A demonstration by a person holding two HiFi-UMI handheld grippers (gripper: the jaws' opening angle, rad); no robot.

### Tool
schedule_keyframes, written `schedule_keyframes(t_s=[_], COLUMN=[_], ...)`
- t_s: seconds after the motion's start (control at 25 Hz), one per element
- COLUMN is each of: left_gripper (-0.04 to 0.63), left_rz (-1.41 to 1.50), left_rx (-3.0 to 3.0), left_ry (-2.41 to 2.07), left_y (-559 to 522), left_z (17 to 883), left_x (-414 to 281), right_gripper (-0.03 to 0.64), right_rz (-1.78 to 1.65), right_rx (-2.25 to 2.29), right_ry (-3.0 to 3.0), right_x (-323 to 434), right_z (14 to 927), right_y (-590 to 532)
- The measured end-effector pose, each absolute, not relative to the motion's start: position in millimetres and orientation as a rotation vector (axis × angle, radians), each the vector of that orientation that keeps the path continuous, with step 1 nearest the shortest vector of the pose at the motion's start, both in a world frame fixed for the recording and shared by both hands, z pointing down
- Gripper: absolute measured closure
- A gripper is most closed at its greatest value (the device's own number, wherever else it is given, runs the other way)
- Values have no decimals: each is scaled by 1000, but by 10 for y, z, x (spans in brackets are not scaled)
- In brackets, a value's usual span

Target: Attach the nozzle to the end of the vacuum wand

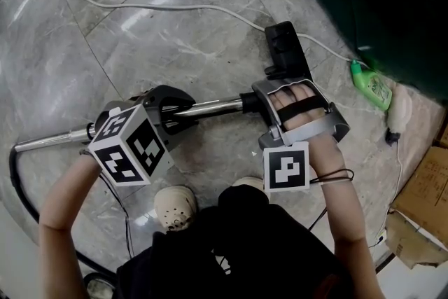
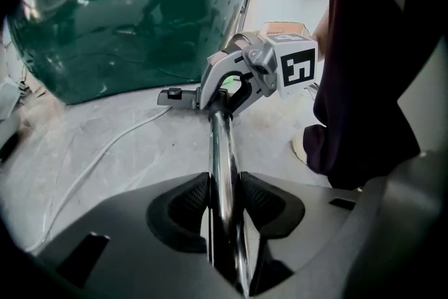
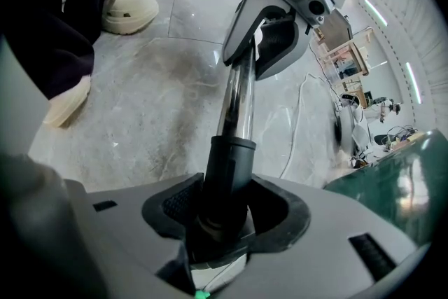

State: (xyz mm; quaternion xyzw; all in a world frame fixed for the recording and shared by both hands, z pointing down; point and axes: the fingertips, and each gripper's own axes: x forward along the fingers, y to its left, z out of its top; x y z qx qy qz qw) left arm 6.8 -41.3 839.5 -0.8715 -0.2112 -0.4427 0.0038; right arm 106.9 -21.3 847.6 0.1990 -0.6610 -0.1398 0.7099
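The chrome vacuum wand point(image 1: 210, 107) lies nearly level above the marble floor, running from the left edge to the middle of the head view. My left gripper point(image 1: 175, 108) is shut on its shaft, and in the left gripper view the tube point(image 2: 222, 150) sits pinched between the pads. My right gripper point(image 1: 257, 104) is shut on the black nozzle's round neck point(image 3: 227, 164), which sleeves over the wand's end point(image 3: 238, 98). The nozzle's black head point(image 1: 285, 45) sticks out beyond the right gripper, toward the top of the head view. The join itself is hidden inside the neck.
A white cable point(image 1: 161, 7) crosses the floor beyond the wand. A green bottle point(image 1: 372, 86) and a cardboard box point(image 1: 423, 199) lie at the right. A black hose point(image 1: 21, 196) curves at the left. The person's shoes point(image 1: 175, 206) stand below the wand. A dark green glass wall point(image 2: 126, 24) rises behind.
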Motion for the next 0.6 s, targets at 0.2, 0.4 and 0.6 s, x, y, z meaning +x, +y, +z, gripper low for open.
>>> schedule_keyframes(t_s=[0.2, 0.4, 0.6], left_gripper=[441, 440, 439], left_rz=[-1385, -1397, -1434], left_rx=[-2721, -2635, -2580], left_ry=[-663, -623, -632], left_y=[-416, -385, -336], left_z=[8405, 8472, 8609], left_x=[82, 59, 40], right_gripper=[419, 413, 413], right_rz=[-327, -307, -299], right_rx=[438, 451, 440], right_ry=[-1464, -1487, -1509], right_x=[1065, 1049, 1071], right_z=[8490, 8572, 8716], right_y=[-225, -164, -98])
